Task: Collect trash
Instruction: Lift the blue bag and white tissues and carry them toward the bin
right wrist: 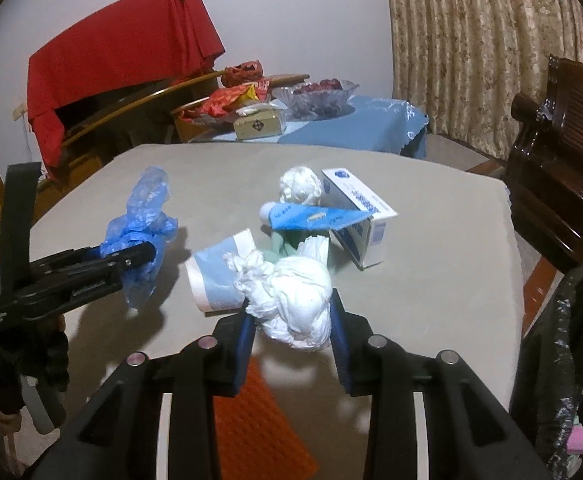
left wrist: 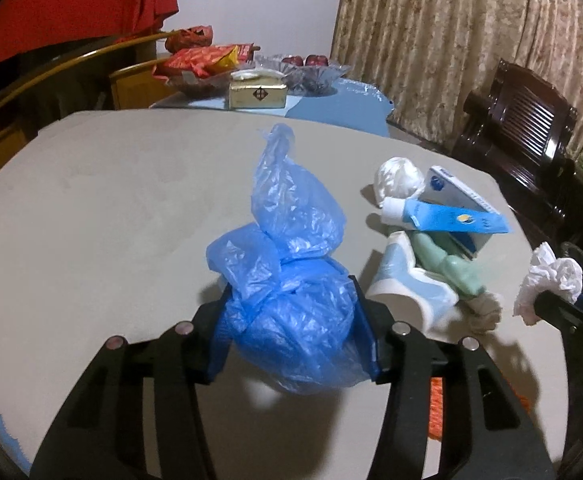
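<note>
Blue plastic bag [left wrist: 291,320]: crumpled and knotted, it is sitting between the jaws of the left gripper [left wrist: 289,334], which are pinching its bulging lower part just over the grey tabletop [left wrist: 111,208].
White tissue wad [right wrist: 295,304]: the right gripper [right wrist: 293,328] is holding it, jaws pressing on both sides, clear of the tabletop.
Remaining trash: a toothpaste tube [right wrist: 311,216], a small carton [right wrist: 361,220], a paper cup [right wrist: 219,276] and a second white wad [right wrist: 301,186] are lying clustered near the middle of the tabletop.
Bin: a black-lined bin [right wrist: 563,352] is standing at the right edge, below tabletop level.
Step in hand: judged as securing both pieces before carrying them off.
Doing it well: the bag looks slippery and springy, so the left jaws are probably needing a firm bite on the dense knot, not the loose tail.
Risk: the tail of the bag may be snagging on the cup beside it when lifted.
</note>
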`<act>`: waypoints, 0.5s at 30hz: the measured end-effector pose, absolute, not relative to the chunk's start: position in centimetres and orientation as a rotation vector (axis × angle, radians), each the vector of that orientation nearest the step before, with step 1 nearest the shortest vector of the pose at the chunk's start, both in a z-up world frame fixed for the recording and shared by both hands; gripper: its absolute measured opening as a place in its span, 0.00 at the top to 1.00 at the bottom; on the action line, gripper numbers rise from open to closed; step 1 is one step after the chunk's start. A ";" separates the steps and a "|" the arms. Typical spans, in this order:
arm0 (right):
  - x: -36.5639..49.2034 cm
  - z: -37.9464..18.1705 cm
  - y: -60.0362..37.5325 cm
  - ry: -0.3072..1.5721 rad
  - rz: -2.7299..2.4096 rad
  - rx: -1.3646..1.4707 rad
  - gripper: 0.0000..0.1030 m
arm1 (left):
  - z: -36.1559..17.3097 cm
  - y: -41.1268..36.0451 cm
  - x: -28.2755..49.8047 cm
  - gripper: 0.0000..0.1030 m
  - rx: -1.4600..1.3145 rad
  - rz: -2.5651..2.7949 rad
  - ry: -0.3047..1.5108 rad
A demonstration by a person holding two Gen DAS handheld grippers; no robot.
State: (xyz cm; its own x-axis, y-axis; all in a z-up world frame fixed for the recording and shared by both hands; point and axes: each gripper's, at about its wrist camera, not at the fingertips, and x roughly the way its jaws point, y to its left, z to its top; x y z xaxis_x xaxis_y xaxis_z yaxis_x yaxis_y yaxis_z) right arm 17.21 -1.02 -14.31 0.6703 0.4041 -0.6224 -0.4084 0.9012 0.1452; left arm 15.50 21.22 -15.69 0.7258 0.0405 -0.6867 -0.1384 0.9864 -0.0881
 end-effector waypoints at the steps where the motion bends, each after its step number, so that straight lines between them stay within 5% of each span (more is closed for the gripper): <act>1: 17.1 -14.0 -1.1 0.693 0.458 -0.005 0.67 | -15.3 21.0 15.3 0.52 -0.135 0.097 0.751; 15: 15.1 -10.9 -3.8 0.647 0.416 0.022 0.67 | -10.4 17.4 12.9 0.52 -0.117 0.060 0.703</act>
